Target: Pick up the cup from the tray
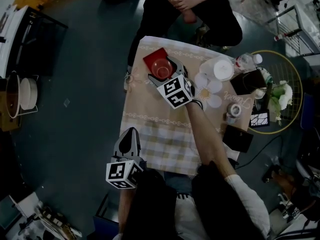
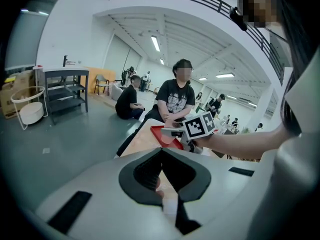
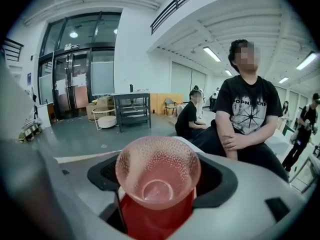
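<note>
The cup (image 3: 157, 176) is pink and see-through, with a dimpled wall. It stands upright on the red tray (image 1: 151, 58), at the far end of the tabletop (image 1: 150, 129). It sits squarely between the jaws of my right gripper (image 1: 164, 73). In the right gripper view its open mouth faces me and fills the gap, with a dark pad showing past the rim on either side. Those jaws are spread wide around it. The rim covers the pads' inner edges, so I cannot tell whether they touch its wall. The red of the tray shows directly under the cup's base.

My right gripper's marker cube (image 1: 176, 91) sits just behind the cup on my side. My forearm runs back from it across the checked cloth toward me. Just to the right of the tray lies a white flower-shaped mat (image 1: 209, 90) with a white round container (image 1: 223, 69) at its far edge. A dark phone (image 1: 238, 139) lies near the right edge of the tabletop.

My left gripper (image 1: 128, 140) is well apart from the cup, at the near left corner of the tabletop. Its jaws are pressed together to a point, with nothing between them. In its own view the tray and my right gripper lie ahead and slightly to the right.

Beyond the far edge of the tabletop a person (image 1: 185, 4) in dark clothes sits with hands folded.
</note>
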`<state>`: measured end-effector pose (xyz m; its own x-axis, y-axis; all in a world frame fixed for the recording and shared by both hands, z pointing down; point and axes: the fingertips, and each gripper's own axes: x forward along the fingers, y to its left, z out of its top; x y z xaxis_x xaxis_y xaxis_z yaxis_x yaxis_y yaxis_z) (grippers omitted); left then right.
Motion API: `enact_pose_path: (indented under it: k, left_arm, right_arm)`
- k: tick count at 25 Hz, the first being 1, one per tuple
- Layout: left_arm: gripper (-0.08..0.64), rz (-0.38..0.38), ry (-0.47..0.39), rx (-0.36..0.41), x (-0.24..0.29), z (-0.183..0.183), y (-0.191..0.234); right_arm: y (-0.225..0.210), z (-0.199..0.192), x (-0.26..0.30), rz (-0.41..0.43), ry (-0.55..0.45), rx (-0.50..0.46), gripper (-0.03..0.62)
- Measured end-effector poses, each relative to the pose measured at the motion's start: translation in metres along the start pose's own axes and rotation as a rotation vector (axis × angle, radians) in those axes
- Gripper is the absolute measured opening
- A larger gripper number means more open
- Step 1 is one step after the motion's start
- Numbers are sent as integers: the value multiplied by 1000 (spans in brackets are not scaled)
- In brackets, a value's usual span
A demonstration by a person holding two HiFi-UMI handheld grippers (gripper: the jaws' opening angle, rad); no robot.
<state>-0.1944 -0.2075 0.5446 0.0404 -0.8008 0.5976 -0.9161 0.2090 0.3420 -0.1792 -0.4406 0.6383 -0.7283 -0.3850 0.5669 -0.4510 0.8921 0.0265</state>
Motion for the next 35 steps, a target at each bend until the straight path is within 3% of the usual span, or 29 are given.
enact_pose_path:
  k: [15, 35]
  left_arm:
    - [8, -42, -31, 52, -19, 13, -19]
    - [8, -216, -59, 140, -71, 7, -67]
  right_arm:
    - [28, 10, -49, 6, -27, -15, 402]
    - [68, -56, -203, -153, 9, 74, 402]
